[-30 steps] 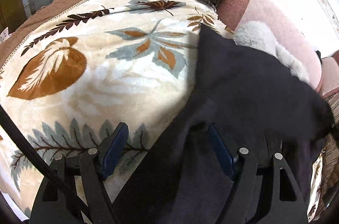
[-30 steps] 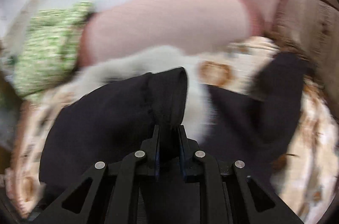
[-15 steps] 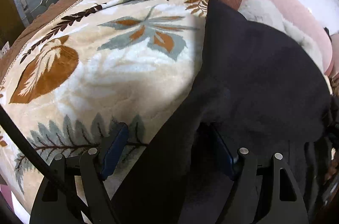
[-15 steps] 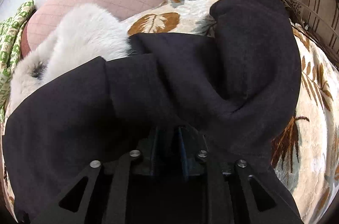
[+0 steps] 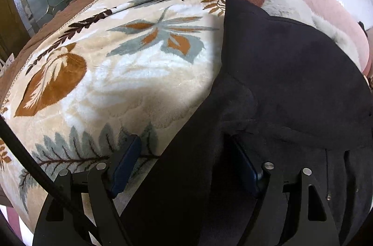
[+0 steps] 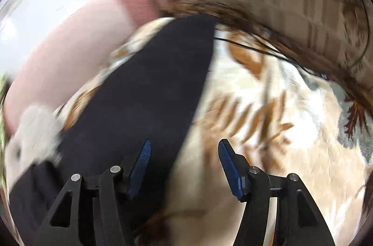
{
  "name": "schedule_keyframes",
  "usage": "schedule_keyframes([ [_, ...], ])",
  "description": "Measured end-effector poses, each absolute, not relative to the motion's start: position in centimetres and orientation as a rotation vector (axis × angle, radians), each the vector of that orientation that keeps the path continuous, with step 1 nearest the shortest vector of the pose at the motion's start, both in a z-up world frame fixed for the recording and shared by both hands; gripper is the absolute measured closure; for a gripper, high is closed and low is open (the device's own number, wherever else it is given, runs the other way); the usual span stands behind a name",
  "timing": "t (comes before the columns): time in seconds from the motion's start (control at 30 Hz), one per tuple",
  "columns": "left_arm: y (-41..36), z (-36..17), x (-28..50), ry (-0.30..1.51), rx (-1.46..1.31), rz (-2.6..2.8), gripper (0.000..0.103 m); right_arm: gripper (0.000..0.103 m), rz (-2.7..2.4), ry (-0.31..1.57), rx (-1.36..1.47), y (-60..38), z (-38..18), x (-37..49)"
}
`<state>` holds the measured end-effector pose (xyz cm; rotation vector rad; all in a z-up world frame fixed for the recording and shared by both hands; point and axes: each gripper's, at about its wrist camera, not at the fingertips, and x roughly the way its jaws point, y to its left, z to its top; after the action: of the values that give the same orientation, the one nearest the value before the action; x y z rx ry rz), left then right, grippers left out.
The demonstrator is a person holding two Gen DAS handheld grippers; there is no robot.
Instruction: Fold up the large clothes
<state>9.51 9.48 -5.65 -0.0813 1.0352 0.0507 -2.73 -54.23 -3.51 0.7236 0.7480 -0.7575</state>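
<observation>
Right gripper (image 6: 184,166) has just sprung open, dropping the folded black fleece garment (image 6: 149,92) onto the leaf-print plush blanket (image 6: 268,129), while the left gripper (image 5: 186,164) sits open astride its edge, pinching nothing.

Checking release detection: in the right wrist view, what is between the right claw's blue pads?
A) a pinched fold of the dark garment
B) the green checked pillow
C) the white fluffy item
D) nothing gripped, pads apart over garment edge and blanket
D: the right claw stands open, its jaws having just been opening, with the dark fabric garment and the leaf-patterned plush blanket lying below, unpinched.
</observation>
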Motion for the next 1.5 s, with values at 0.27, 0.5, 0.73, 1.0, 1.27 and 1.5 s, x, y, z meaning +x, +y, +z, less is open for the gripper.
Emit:
schedule_keyframes([
  [0.27,8.5,-6.2,9.8,1.013,-0.015,0.073,0.018,0.038,-0.749,0.696,0.908,-61.0,-5.0,1.6],
  [0.5,8.2,-6.3,10.0,1.015,0.004,0.083,0.016,0.094,-0.744,0.712,0.889,-62.6,-3.7,5.4],
  [0.73,8.5,-5.9,9.9,1.028,-0.014,0.076,0.016,0.097,-0.657,0.64,0.561,-54.0,7.7,7.4],
  [1.0,10.8,-1.3,8.0,0.912,-0.135,0.017,0.017,0.098,-0.237,0.643,0.268,-32.9,15.8,10.8],
  [1.27,16.8,1.4,8.1,0.834,-0.29,0.119,0.017,0.098,0.072,0.929,0.06,-13.4,2.9,12.7],
  [1.5,19.0,1.7,8.2,0.851,-0.369,0.123,0.017,0.095,0.115,0.963,-0.092,-7.7,-1.9,8.8],
])
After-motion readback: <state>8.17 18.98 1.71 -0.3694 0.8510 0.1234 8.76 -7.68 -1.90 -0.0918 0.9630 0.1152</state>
